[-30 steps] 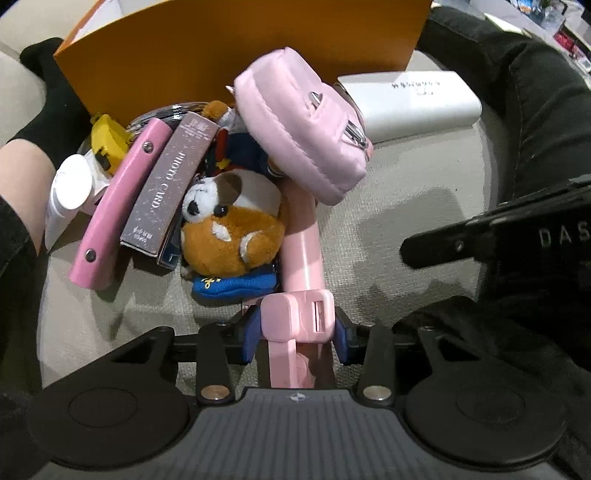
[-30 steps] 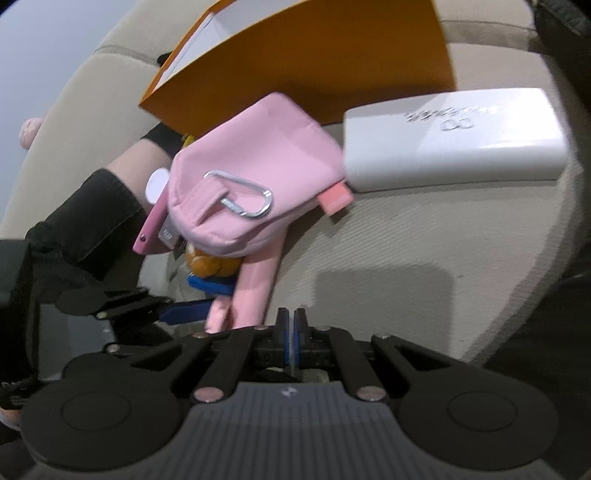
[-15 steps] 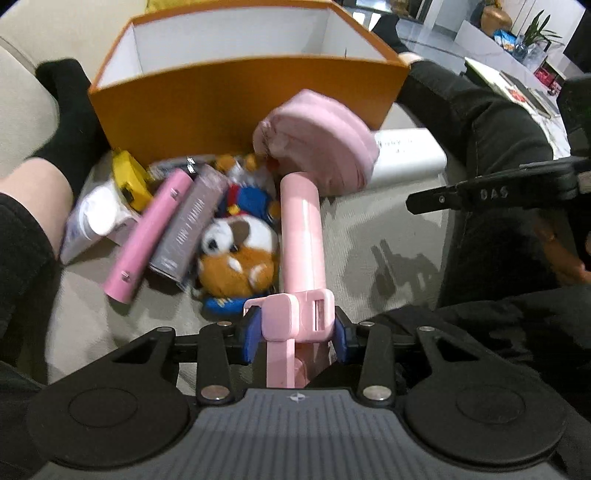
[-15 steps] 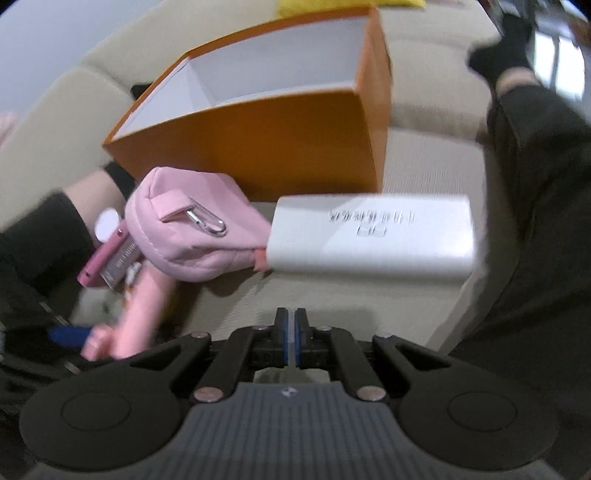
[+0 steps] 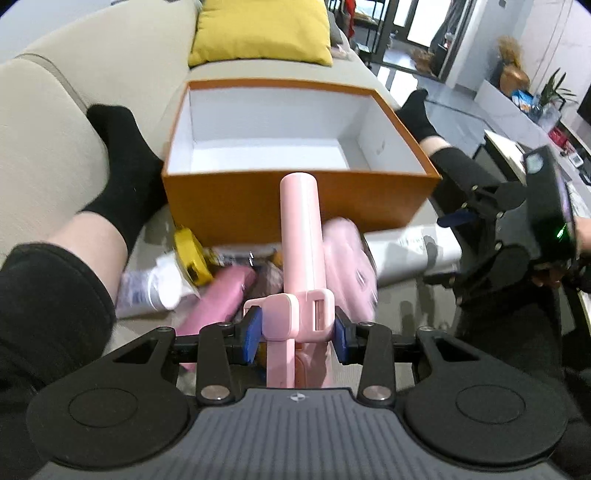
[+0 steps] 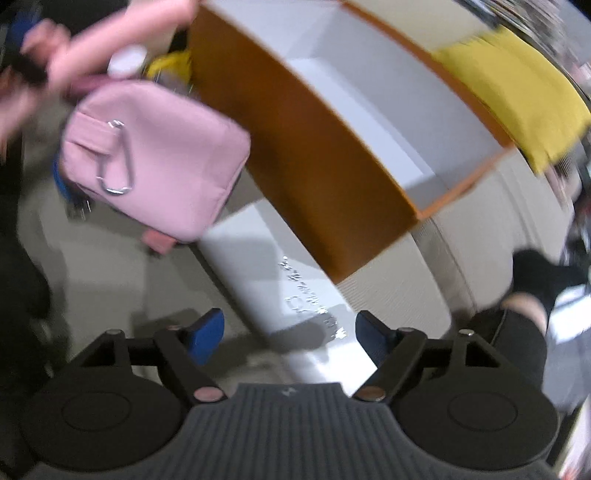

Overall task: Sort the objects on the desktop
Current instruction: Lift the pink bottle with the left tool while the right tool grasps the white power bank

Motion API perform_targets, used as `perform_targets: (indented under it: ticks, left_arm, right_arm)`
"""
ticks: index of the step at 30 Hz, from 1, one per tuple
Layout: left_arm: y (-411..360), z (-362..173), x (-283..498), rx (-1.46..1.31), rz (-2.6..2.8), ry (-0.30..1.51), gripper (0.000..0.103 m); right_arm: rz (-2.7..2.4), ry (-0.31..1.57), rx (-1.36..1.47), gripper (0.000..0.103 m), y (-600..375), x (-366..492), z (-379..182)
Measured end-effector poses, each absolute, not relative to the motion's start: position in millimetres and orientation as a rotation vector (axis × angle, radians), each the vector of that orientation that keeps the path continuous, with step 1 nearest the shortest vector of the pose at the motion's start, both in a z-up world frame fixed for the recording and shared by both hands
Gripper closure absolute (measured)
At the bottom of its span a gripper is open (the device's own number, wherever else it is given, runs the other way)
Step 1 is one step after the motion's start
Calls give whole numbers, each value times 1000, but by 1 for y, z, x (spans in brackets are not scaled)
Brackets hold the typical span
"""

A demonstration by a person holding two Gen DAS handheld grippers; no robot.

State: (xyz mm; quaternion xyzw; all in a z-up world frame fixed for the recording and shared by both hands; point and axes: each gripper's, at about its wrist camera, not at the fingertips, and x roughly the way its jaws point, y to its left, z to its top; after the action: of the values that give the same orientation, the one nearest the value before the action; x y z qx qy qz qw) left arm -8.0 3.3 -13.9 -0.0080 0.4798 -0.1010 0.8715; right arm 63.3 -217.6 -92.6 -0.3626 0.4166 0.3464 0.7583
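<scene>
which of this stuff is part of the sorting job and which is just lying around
Part of the job: orange box, pink selfie stick in the left gripper, pink pouch, white case, yellow tape measure.

Just lying about: yellow cushion, sofa.

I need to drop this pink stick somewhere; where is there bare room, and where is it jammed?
Freest is the white floor of the orange box, which holds nothing. Bare sofa fabric also lies beside the pink pouch and white box. Left of the pouch it is crowded: yellow tape measure, pink case, white tube.
</scene>
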Motion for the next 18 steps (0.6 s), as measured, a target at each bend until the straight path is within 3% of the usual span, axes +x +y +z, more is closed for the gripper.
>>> perform_targets:
  ticks: [12, 18]
  left_arm:
    - [9, -13, 28, -51, -221, 998, 58]
    - [12, -15, 37, -64, -221, 1005, 58]
  right_arm:
    - [908, 1037, -845, 24, -208, 117, -124]
    - [901, 1073, -760, 33, -214, 124, -120]
